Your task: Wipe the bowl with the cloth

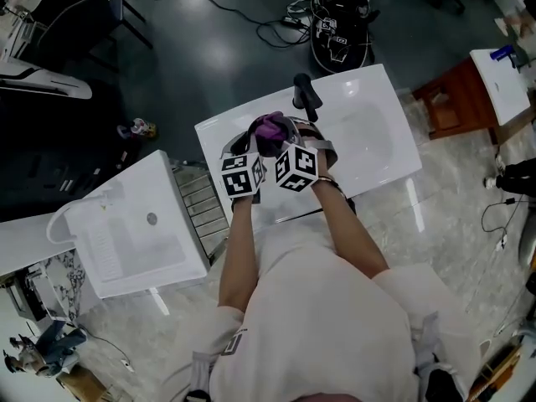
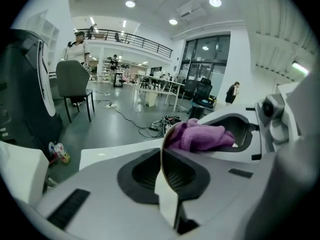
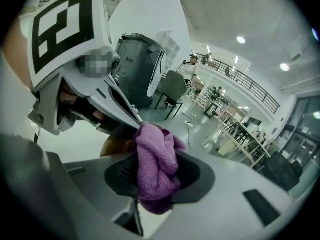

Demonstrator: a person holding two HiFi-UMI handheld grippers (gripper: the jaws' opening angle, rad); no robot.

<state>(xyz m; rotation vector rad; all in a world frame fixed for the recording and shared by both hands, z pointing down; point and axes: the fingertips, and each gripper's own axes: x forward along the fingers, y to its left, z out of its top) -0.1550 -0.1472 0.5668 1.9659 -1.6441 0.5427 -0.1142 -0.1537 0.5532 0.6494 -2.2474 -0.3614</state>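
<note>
cloth [image 3: 155,166]: purple, bunched, pressed against bowl | bowl [image 2: 163,186]: thin-rimmed, held on edge

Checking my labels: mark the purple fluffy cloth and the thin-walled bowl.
purple fluffy cloth [image 3: 152,171]: right gripper view, middle of its bunched folds.
thin-walled bowl [image 2: 162,151]: left gripper view, its upright pale rim edge.

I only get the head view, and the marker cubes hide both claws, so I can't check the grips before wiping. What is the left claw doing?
Observer: The left claw is shut on the bowl, pinching its rim edge-on.
Operator: And the right one?
Observer: The right claw is shut on the purple cloth, which bunches out past its tips.
Operator: Is the cloth at the bowl?
Observer: It sits right beside the rim; I cannot tell whether it touches.
</note>
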